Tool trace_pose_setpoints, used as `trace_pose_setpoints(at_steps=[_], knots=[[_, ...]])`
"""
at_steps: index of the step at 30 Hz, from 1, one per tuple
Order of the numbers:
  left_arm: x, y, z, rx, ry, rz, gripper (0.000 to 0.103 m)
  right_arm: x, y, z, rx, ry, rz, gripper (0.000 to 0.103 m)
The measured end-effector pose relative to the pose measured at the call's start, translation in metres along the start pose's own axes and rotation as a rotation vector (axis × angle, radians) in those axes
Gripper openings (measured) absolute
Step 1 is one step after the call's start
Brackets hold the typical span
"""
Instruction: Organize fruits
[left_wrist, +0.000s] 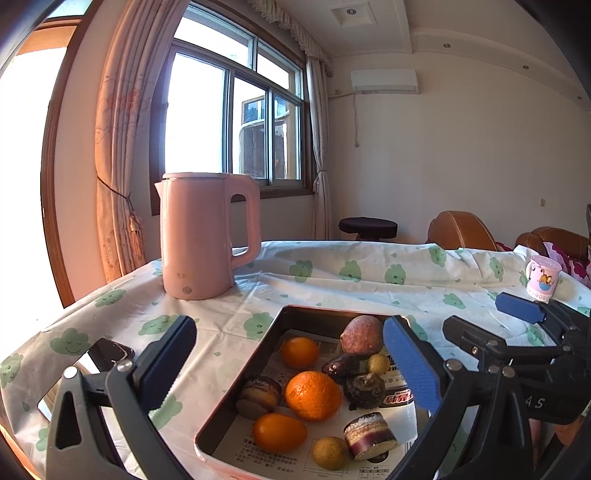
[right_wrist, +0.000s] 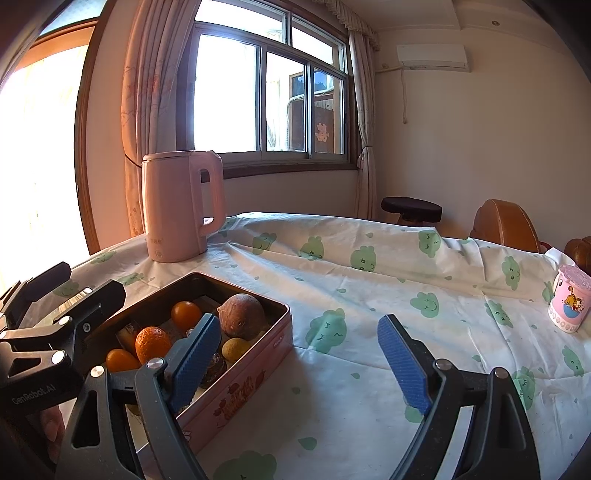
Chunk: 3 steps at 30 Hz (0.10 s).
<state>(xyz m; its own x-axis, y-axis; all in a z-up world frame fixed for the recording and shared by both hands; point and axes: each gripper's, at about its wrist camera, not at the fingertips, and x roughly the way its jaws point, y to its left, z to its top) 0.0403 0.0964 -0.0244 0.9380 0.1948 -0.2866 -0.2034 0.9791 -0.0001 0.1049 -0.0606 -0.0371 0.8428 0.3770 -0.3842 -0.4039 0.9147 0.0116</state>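
Plainly, both claws are seen spread wide and empty. The left gripper (left_wrist: 291, 363) is held directly above the tin (left_wrist: 236, 384), whose long axis runs from 7 toward 1 o'clock; the fruit lies between its fingers, so this hand is judged nearer. The right gripper (right_wrist: 299, 360) is poised over bare tablecloth (right_wrist: 369, 295), the tin at its 9 o'clock. Counted inside: 3 oranges (left_wrist: 313, 396), 2 small yellow fruits, 1 reddish fruit (left_wrist: 361, 334); the darker pieces cannot be identified.
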Motion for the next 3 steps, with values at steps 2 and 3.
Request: trace_pose_setpoints(at_steps=[2,3], knots=[[0.0016,0.0001,0.0003,-0.001,0.007,0.003,0.103,-0.0016,-0.0020,-0.0007,0.007,-0.003,0.006,0.088],[0.0027,0.0010,0.0004,-0.005,0.012,-0.002,0.103,-0.0023,-0.0043,-0.0013,0.013,0.003,0.010,0.088]])
